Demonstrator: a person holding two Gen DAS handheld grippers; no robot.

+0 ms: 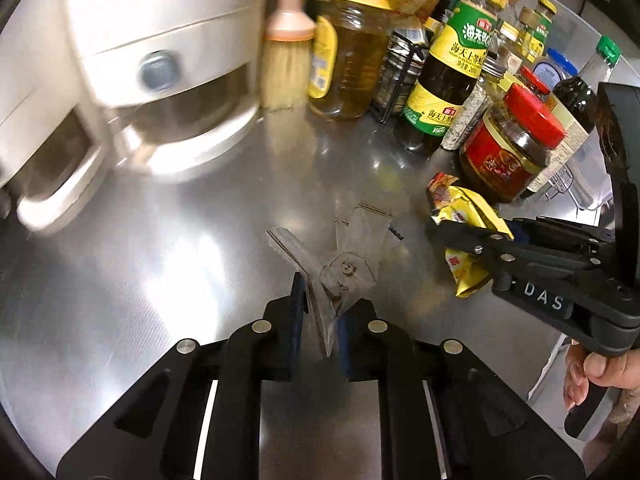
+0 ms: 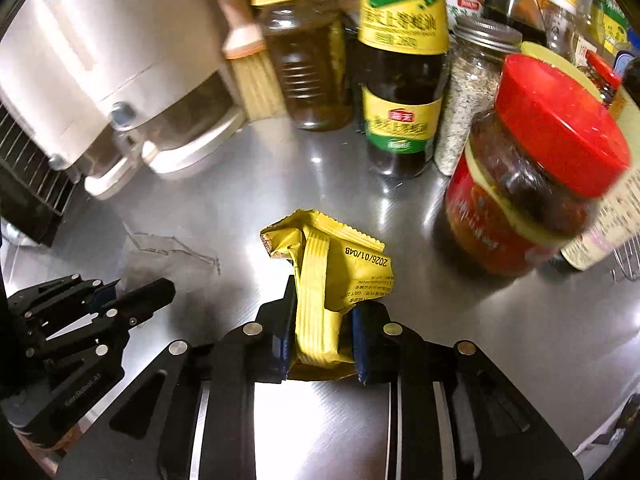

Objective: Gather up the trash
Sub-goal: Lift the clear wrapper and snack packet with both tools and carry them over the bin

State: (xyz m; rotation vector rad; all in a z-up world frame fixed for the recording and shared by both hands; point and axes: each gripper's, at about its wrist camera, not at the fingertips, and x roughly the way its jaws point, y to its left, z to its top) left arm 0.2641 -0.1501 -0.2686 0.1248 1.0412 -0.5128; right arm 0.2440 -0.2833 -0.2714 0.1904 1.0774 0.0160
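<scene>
Left gripper (image 1: 322, 320): closed on a clear plastic wrapper (image 1: 344, 256), its blue pads pinching the wrapper's near end; the rest fans out toward the far side above the steel counter (image 1: 160, 280).
Right gripper (image 2: 320, 340): clamped on a crumpled yellow packet (image 2: 324, 280), pads pressing both sides of its near half; the printed date faces up.
Person's hand (image 1: 596, 376): wrapped round the right gripper's handle at the far right edge of the left wrist view.
Between the grippers: bare steel; the two tools are near each other but apart.
Left side: a white appliance (image 1: 132, 80) with a protruding handle, blurred, bounds the counter; a dark grille sits beside it in the right wrist view.
Far side: a brush (image 1: 286, 60) with pale bristles, a jar of yellowish oil (image 1: 352, 68), a green-labelled sauce bottle (image 1: 448, 76) and a grey-lidded spice shaker (image 2: 468, 92) form a row.
Right side: a red-lidded jar (image 2: 536, 168) stands just beyond the yellow packet, close to it.
Open room: the near and middle counter, wide and flat, in front of both grippers.
</scene>
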